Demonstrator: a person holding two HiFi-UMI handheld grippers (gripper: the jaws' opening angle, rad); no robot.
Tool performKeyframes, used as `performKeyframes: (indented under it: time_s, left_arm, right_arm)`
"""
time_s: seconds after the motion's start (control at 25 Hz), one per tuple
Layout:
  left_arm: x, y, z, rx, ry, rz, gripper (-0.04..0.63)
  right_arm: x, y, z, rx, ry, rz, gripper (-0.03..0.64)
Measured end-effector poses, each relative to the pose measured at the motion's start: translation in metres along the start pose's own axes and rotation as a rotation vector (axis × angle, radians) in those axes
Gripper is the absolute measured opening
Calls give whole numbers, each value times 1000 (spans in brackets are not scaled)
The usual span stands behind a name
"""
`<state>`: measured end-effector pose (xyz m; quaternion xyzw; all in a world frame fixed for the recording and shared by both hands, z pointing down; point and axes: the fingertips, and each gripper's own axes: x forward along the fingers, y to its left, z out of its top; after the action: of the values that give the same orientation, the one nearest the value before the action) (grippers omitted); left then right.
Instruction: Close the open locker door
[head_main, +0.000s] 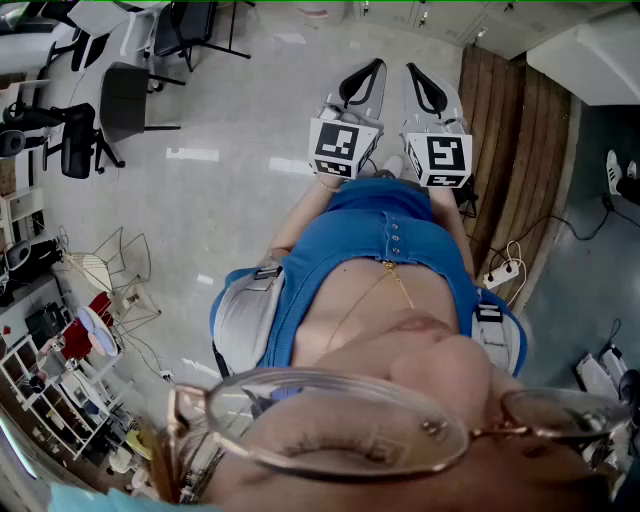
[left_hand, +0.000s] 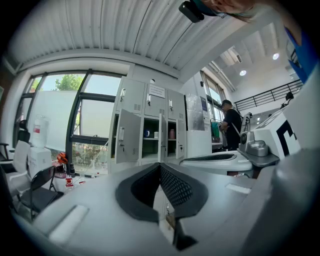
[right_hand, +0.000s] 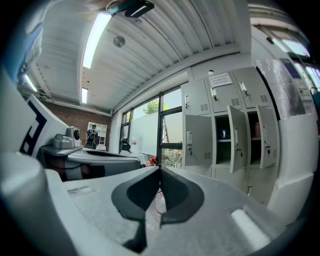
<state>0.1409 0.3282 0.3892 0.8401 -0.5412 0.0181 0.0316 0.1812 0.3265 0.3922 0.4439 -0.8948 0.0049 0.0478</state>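
Now: approach stage. No door has been touched yet, and both tools are held up in front of the chest.
Left gripper (left_hand: 160, 169): jaws pressed together tip to tip, nothing between them.
Right gripper (right_hand: 160, 172): same here, jaws closed and empty.
Locker bank (left_hand: 150, 107): well ahead of both tools, standing against the wall just beside the window (left_hand: 65, 115).
Open door (left_hand: 128, 136): a grey panel swung out on the window side of the middle row. The right gripper view shows at least two more doors ajar in that row, so I cannot tell which one the task means.
Inside: a blue cup (left_hand: 146, 133) sits on a shelf behind that panel.
Step in hand: closing the distance, I'd say. The lockers look far out of reach from here.
Next move calls for: walking up, laying a closed gripper flat on the panel's outer face near its latch edge, then pushing it round until it sits flush with the frame.
Watch for: the neighbouring doors standing edge-on, which could catch a tool during the swing, and the person (left_hand: 231, 125) working off to the far side of the bank.
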Motion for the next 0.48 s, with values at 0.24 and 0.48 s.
performKeyframes:
  time_s: [0.24, 0.48]
  left_arm:
    - [2, -21, -4, -46, -3, 8, 0]
    - [-5, -17, -3, -52, -1, 29, 0]
  right_arm:
    - [-15, -16, -11, 18, -16, 11, 0]
    - [-10, -12, -11, 30, -20, 42, 0]
